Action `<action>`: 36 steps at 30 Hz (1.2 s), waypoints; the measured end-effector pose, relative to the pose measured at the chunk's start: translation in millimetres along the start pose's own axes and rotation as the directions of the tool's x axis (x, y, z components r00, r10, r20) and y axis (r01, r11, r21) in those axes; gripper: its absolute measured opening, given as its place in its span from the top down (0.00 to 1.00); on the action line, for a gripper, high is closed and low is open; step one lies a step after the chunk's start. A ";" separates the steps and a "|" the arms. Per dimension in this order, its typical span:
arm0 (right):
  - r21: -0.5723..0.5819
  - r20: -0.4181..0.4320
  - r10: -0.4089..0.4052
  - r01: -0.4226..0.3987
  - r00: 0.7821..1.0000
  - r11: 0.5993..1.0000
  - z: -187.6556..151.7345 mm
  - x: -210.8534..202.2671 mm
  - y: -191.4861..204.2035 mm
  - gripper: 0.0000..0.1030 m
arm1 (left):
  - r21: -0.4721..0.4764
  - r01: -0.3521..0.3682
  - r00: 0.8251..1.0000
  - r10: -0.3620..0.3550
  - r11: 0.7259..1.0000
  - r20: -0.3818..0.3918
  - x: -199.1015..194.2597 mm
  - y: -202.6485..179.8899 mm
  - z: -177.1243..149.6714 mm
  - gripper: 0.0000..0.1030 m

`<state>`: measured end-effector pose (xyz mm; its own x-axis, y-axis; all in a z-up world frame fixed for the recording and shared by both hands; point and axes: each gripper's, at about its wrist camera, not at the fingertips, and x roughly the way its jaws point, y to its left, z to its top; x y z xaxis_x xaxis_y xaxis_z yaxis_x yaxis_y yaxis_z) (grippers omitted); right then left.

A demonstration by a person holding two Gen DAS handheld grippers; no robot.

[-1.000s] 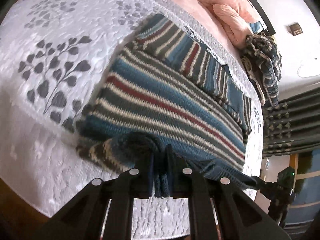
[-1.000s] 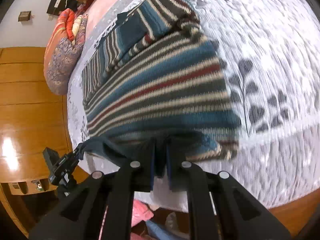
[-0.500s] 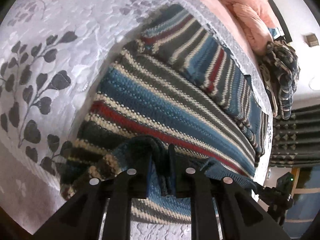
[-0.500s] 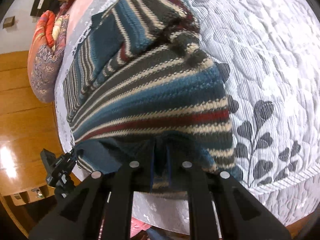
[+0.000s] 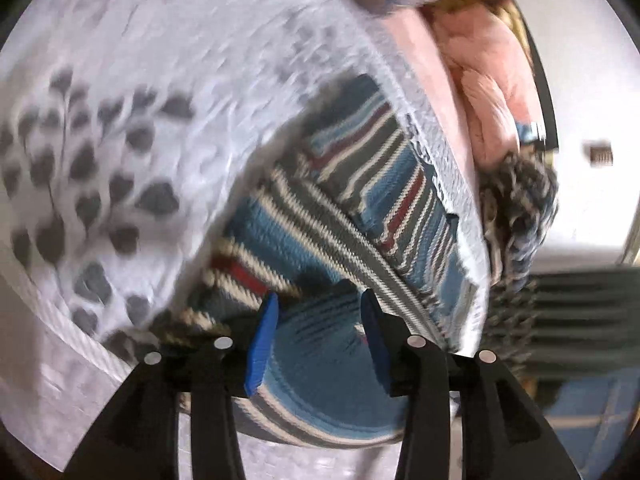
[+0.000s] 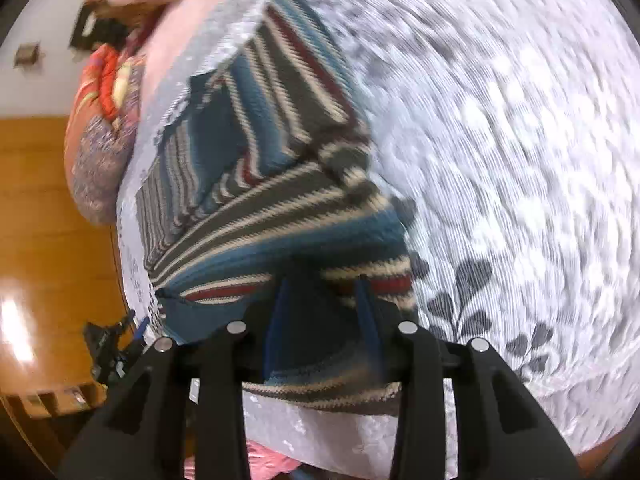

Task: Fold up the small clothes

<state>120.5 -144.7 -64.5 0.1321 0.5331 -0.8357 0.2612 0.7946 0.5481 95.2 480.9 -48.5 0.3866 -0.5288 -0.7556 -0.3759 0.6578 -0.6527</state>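
White bedspread (image 5: 168,80) with a grey leaf print is seen under a striped knit sweater (image 5: 344,216), folded near its edge. No legible writing is noted. Left gripper (image 5: 318,320) and right gripper (image 6: 320,300) are each held wide apart, with sweater fabric lying loosely between the fingers, unclamped.

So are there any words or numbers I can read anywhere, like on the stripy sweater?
None to read.
The sweater shows only stripes, no label.
The bedspread has leaf shapes, no letters.
The small wall plate is too blurred to tell.
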 end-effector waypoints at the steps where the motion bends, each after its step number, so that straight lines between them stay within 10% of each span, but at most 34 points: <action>1: -0.045 0.006 0.002 -0.002 1.000 0.999 0.3 -0.5 7.6 0.62 | 0.079 -0.037 0.999 0.036 0.996 0.016 -0.8 -11.7 -2.3 0.58; 5: -0.252 0.024 -0.059 0.063 0.998 0.966 -6.0 2.0 36.0 0.48 | 0.311 -0.147 0.989 0.143 0.939 0.038 11.0 -45.8 -10.5 0.54; 12: -0.398 -0.039 -0.150 0.122 0.988 0.909 -12.9 36.7 48.5 0.48 | 0.600 -0.256 0.957 0.285 0.758 0.050 52.4 -77.5 -34.4 0.50; 22: -0.474 -0.104 -0.248 0.172 0.963 0.864 -20.0 75.9 47.1 0.50 | 0.678 -0.320 0.916 0.400 0.661 0.042 89.4 -76.2 -50.5 0.41; 25: -0.518 -0.097 -0.279 0.191 0.955 0.834 -25.7 81.0 56.0 0.67 | 0.701 -0.320 0.912 0.407 0.638 0.046 91.9 -78.0 -55.3 0.42; 29: -0.533 -0.085 -0.270 0.185 0.959 0.825 -27.7 78.2 63.2 0.91 | 0.718 -0.309 0.915 0.401 0.624 0.045 91.0 -80.7 -59.1 0.77; 36: -0.528 -0.044 -0.135 0.092 0.990 0.844 -23.6 36.1 75.7 0.91 | 0.721 -0.226 0.956 0.292 0.655 0.034 67.1 -96.8 -56.7 0.85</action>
<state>122.5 -58.5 -52.4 0.0539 0.4331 -0.8997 -0.2719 0.8734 0.4042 109.8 351.3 -39.1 0.2887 -0.2954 -0.9107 0.2740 0.9369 -0.2170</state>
